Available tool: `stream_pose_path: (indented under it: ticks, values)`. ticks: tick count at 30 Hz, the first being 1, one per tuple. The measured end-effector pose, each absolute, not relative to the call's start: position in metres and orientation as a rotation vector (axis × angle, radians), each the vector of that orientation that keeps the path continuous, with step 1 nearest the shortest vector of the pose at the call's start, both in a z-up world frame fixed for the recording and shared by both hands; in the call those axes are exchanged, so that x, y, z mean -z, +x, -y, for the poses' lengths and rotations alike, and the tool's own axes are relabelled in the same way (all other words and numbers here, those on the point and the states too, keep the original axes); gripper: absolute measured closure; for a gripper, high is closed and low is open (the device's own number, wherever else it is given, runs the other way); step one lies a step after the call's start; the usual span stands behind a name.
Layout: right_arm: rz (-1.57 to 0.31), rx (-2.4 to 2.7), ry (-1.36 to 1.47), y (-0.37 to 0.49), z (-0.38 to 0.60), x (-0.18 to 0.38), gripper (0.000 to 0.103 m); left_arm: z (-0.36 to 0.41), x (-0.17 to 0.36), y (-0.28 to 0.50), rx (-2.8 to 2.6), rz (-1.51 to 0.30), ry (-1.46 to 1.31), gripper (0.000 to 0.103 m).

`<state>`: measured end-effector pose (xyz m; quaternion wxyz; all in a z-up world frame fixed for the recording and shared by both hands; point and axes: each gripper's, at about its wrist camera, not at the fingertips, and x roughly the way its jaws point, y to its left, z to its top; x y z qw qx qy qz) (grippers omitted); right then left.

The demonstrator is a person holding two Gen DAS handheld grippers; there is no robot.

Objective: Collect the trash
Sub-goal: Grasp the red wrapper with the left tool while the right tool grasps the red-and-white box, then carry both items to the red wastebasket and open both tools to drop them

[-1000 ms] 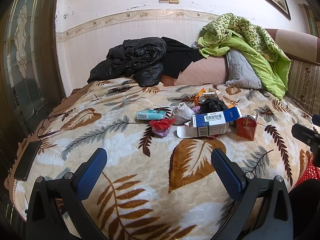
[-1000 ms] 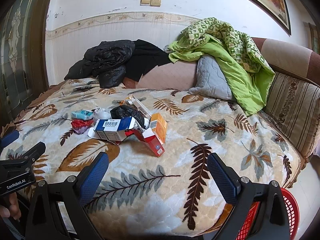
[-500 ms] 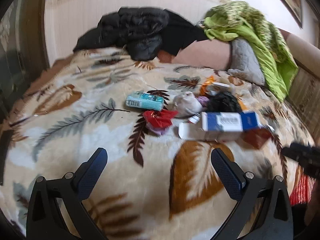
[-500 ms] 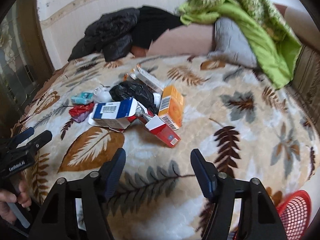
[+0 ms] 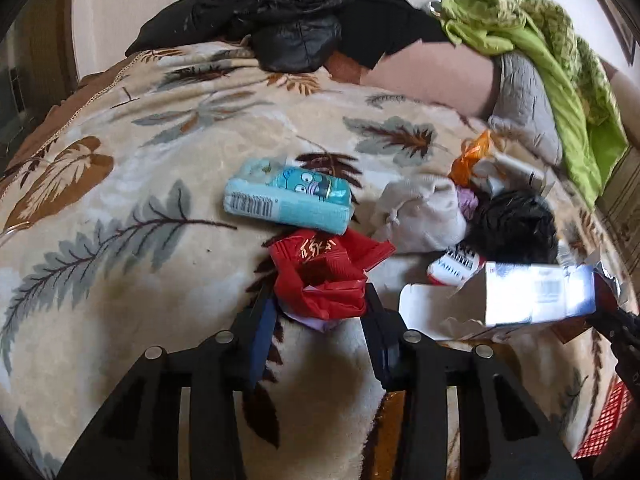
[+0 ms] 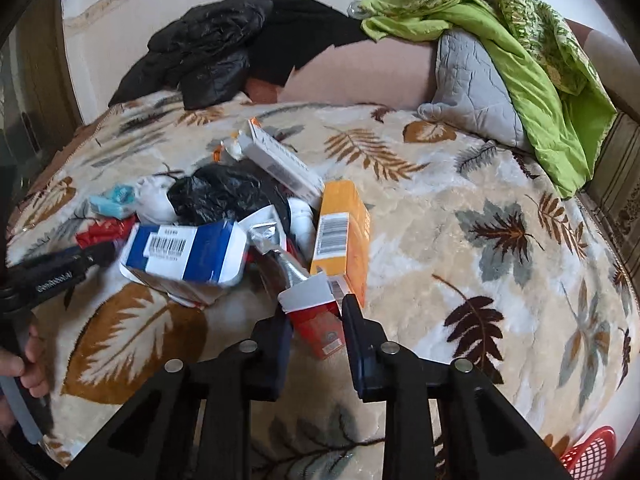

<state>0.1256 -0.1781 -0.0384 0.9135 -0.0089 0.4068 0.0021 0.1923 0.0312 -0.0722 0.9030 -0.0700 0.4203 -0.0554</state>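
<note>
A pile of trash lies on the leaf-patterned bed cover [image 5: 120,280]. My left gripper [image 5: 320,312] has closed on a crumpled red wrapper [image 5: 320,276], its jaws on either side of it. Beyond it lie a teal tissue pack [image 5: 288,200], a white wad [image 5: 420,216], a black bag [image 5: 512,228] and a blue-and-white box [image 5: 536,296]. My right gripper [image 6: 314,320] is closed around a red-and-white carton [image 6: 316,320]. An orange box [image 6: 344,236], the blue-and-white box [image 6: 184,248] and the black bag [image 6: 224,196] lie just beyond it.
A red mesh basket [image 6: 588,456] stands at the bed's lower right edge, also in the left wrist view [image 5: 604,420]. Black jackets [image 5: 280,8], a grey pillow [image 6: 472,88] and a green blanket [image 6: 532,40] are piled at the back. The other gripper and a hand show at left [image 6: 52,276].
Both grippers moved forward and down into the pile. Their jaws went from wide open to closed, the left around the red wrapper, the right around the red-and-white carton.
</note>
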Motion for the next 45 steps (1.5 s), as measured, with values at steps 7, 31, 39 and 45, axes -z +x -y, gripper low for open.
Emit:
stream_pose_path:
  ticks: [7,31,39,45]
  values:
    - [-0.736,-0.016,0.126,0.103,0.195,0.016,0.079,-0.031,0.042,0.163,0.181,-0.746,-0.168,0.067]
    - [-0.678,-0.179,0.247,0.066,0.174,0.007,0.079,0.004,0.014,0.076,0.186,-0.599,-0.008,0.067]
    - [-0.667,-0.219,0.241,0.068,0.162,0.009,0.079,-0.01,0.018,0.06,0.135,-0.616,-0.005,0.067]
    - [-0.673,-0.224,0.277,0.07,0.168,0.01,0.079,-0.009,0.018,0.049,0.124,-0.611,0.013,0.067]
